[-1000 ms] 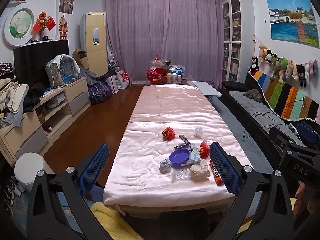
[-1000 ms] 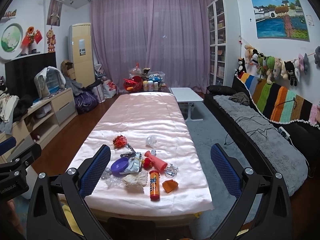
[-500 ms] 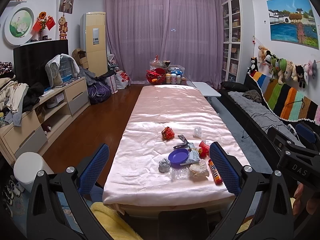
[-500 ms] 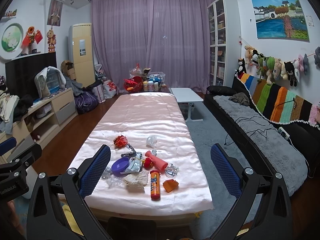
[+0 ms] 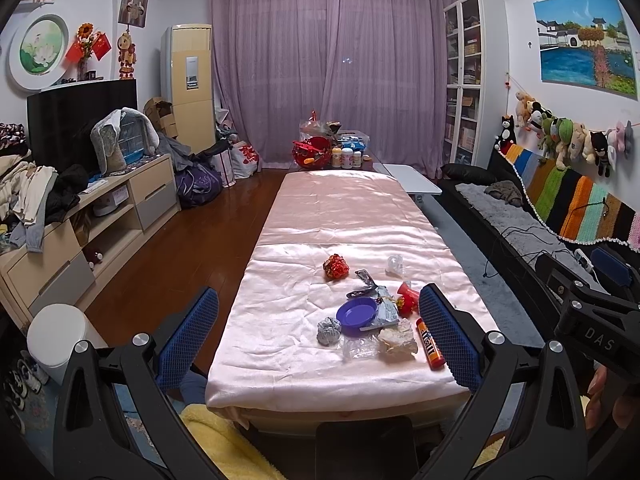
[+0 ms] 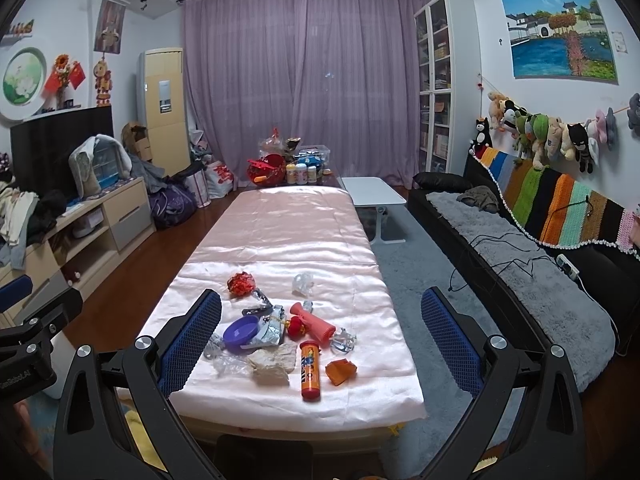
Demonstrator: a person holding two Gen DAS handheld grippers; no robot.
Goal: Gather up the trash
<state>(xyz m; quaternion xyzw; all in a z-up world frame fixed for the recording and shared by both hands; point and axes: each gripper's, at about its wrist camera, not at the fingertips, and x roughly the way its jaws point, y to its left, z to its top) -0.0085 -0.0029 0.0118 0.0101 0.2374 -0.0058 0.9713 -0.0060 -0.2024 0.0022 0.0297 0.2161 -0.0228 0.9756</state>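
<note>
A living room filled the frames, purple curtains (image 5: pixel 332 64) across the back wall, and down the centre ran a long table under a shiny pink satin cloth (image 5: pixel 340 216). All the rubbish sat bunched at the table's near end, lower centre of both views. There was a crumpled red foil ball (image 6: pixel 241 283) furthest back, a clear crinkled plastic wrapper (image 6: pixel 303 282) to its right, a round purple plastic dish (image 6: pixel 241 330) touching a silver foil packet (image 6: pixel 269 332), a coral-pink plastic tube (image 6: pixel 314 322), a scrunched off-white paper wad (image 6: pixel 271 364), an orange cylindrical tube with a printed label (image 6: pixel 309 370) and a folded orange paper scrap (image 6: pixel 341 371) just beside it. A grey crumpled ball (image 5: pixel 329 331) showed left of the dish in the left view.

The left gripper (image 5: pixel 320 338) hung with its blue pads spread wide, nothing between them. The right gripper (image 6: pixel 320 344) was the same, wide apart and empty, well short of the pile. No bin could be picked out for certain; a white round container (image 5: pixel 60 334) at lower left might have served.

Nothing collected yet, by the look of it. The smart play here seemed to be the outliers first: take the orange tube across its width, then pinch the soft wads low, without dragging that slippery cloth.
</note>
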